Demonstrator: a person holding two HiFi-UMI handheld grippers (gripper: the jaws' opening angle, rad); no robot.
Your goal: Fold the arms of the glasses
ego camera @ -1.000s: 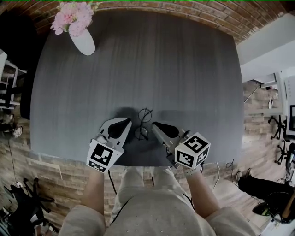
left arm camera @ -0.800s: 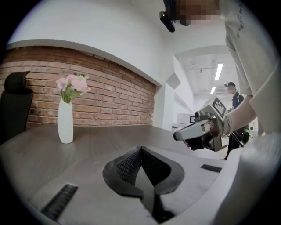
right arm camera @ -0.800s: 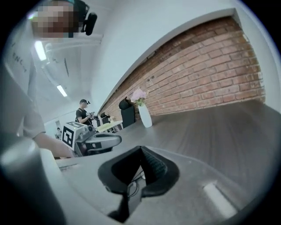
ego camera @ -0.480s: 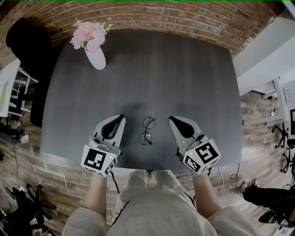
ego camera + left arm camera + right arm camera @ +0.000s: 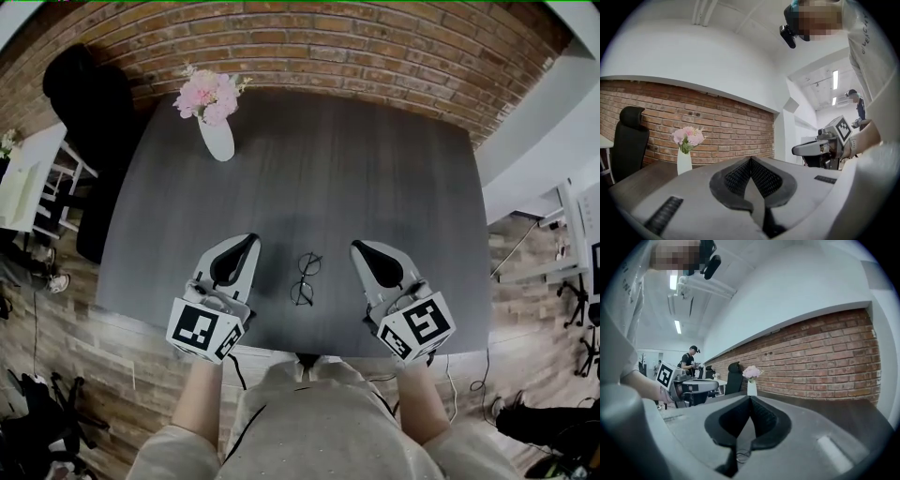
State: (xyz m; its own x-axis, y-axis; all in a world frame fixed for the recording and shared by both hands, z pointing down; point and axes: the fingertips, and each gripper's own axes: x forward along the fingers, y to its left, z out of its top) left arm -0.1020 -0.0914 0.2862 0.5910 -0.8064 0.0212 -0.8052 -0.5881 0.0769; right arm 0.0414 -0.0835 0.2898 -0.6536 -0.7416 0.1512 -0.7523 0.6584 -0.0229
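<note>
The thin black round-lens glasses (image 5: 304, 279) lie on the dark grey table (image 5: 356, 169) near its front edge, with neither gripper touching them. My left gripper (image 5: 246, 242) hovers to their left, jaws shut on nothing. My right gripper (image 5: 361, 248) hovers to their right, also shut and empty. In the left gripper view the left gripper (image 5: 750, 159) points level with its jaw tips meeting, and the right gripper (image 5: 820, 147) shows beside it. In the right gripper view the right gripper (image 5: 750, 397) has its tips together, and a bit of the glasses (image 5: 742, 455) shows below.
A white vase of pink flowers (image 5: 217, 131) stands at the table's far left corner. A black office chair (image 5: 80, 94) sits off the left side. A brick wall (image 5: 375, 42) runs behind the table. A person stands in the far background (image 5: 689, 363).
Both grippers have risen off the table and drawn apart from the glasses, which stay lying where they were. The head view has pulled back and shows more of the wall.
</note>
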